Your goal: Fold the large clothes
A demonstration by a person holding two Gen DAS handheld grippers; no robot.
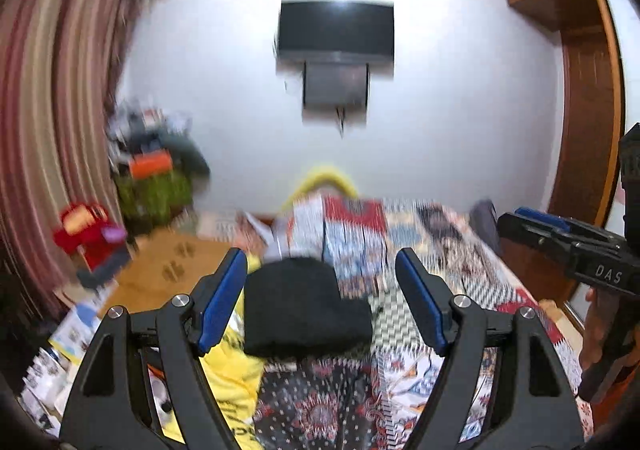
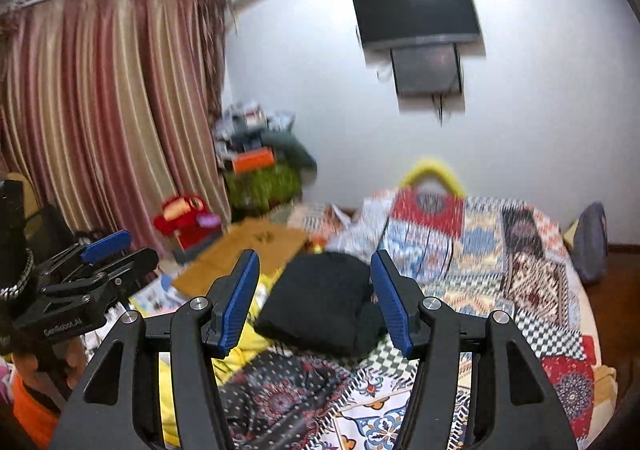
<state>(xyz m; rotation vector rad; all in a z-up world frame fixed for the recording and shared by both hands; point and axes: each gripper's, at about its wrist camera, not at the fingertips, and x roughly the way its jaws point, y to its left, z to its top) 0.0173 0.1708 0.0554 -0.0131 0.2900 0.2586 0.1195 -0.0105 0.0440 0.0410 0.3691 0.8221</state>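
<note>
We are looking out along two hand-held grippers raised above a bed [image 1: 452,250] covered in a busy patchwork quilt of red, blue and cream squares. The left gripper [image 1: 322,296] has its blue-padded fingers well apart with nothing between the pads, and the right gripper [image 2: 316,296] likewise stands with its fingers apart and empty; both point slightly downward toward the bed. The thing that matters for the task, a black folded garment of soft cloth [image 1: 306,308], lies on the quilt as a compact, roughly squared bundle, which we judge to mean its folding is finished and it has been set down there to stay neat. It sits beyond and below both pairs of fingertips, framed in the gap between them in each view but touched by neither (the pictures are blurred, so fine creases cannot be made out). Just beside its left edge lies a bright yellow cloth with dark printing [image 1: 232,366], spread loosely, perhaps the next piece to fold. In the right wrist view the other gripper shows at the far left, near a striped pink and cream curtain [image 2: 108,110].
</note>
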